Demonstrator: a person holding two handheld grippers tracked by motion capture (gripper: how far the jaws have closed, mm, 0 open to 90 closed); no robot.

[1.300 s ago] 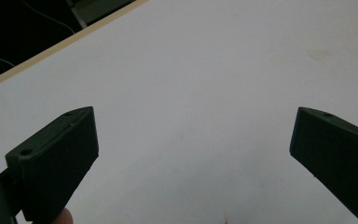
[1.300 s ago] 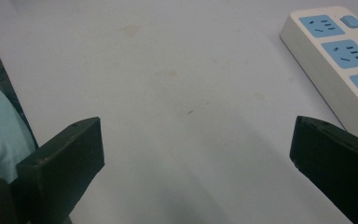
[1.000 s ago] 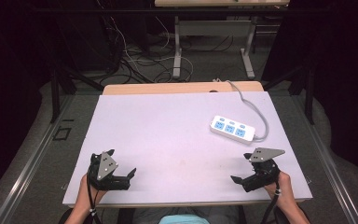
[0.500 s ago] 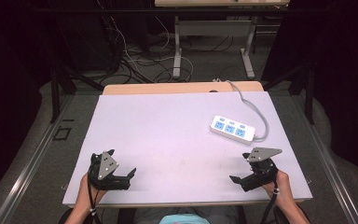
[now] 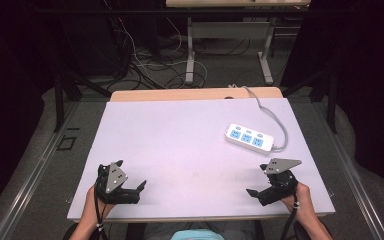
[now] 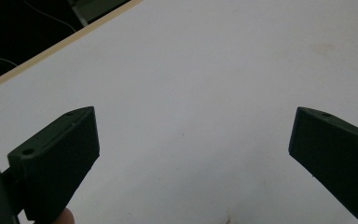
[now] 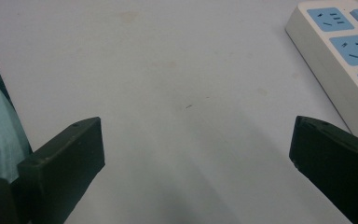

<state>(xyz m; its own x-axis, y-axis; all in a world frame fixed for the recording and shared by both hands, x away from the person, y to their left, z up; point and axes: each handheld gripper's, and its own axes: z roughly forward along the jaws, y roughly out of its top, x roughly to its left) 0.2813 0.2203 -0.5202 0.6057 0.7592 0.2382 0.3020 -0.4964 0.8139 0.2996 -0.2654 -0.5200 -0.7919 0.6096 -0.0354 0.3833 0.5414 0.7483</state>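
From the high view, a pale lilac table [image 5: 180, 145] stretches away from a seated person whose two hands come in at the near edge. The left gripper [image 5: 130, 175] rests at the near left corner of the table, its jaws spread wide and holding nothing. The right gripper [image 5: 257, 181] sits at the near right corner, jaws likewise apart and empty, a grey three-cornered plate on top of it. A white power strip [image 5: 250, 139] with three blue sockets lies flat on the right half of the table, beyond the right gripper and apart from it. Its grey cable [image 5: 267, 112] loops off the far edge. Tangled wires and table legs show on the dark floor behind.

In the left gripper view, the two black jaws stand far apart over bare table [image 6: 191, 84], nothing between them. A fingertip [image 6: 65, 217] shows at the bottom edge.

In the right gripper view, the jaws are again wide apart over the table [image 7: 168, 70]. The power strip [image 7: 335, 56] lies at the upper right, just beyond the right-hand jaw, not touched.
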